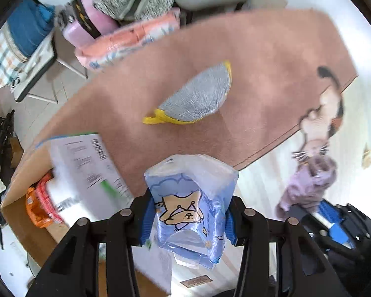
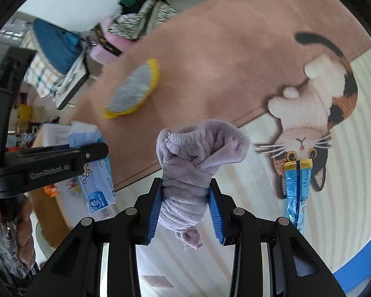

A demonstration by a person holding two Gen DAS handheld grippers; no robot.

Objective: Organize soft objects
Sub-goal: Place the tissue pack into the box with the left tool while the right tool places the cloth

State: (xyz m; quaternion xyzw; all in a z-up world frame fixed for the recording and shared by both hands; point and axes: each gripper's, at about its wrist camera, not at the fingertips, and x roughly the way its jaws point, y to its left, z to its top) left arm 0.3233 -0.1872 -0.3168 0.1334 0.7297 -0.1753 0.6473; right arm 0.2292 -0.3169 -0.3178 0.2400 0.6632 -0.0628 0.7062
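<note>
My left gripper [image 1: 188, 220] is shut on a blue tissue pack [image 1: 189, 205] with a cartoon bear, held above the rug's edge. It also shows in the right wrist view [image 2: 96, 173], with the left gripper [image 2: 61, 163] around it. My right gripper [image 2: 185, 208] is shut on a bunched lilac cloth [image 2: 197, 156], also seen in the left wrist view [image 1: 309, 180]. A grey and yellow plush piece [image 1: 195, 99] lies on the pink rug [image 1: 259, 61]; it shows in the right wrist view [image 2: 133, 91] too.
An open cardboard box [image 1: 24, 198] with a white label flap and orange packets stands at the left. A cat-shaped mat [image 2: 316, 113] and a blue stick packet [image 2: 296, 193] lie at the right. Folded textiles and bags [image 1: 99, 32] pile up beyond the rug.
</note>
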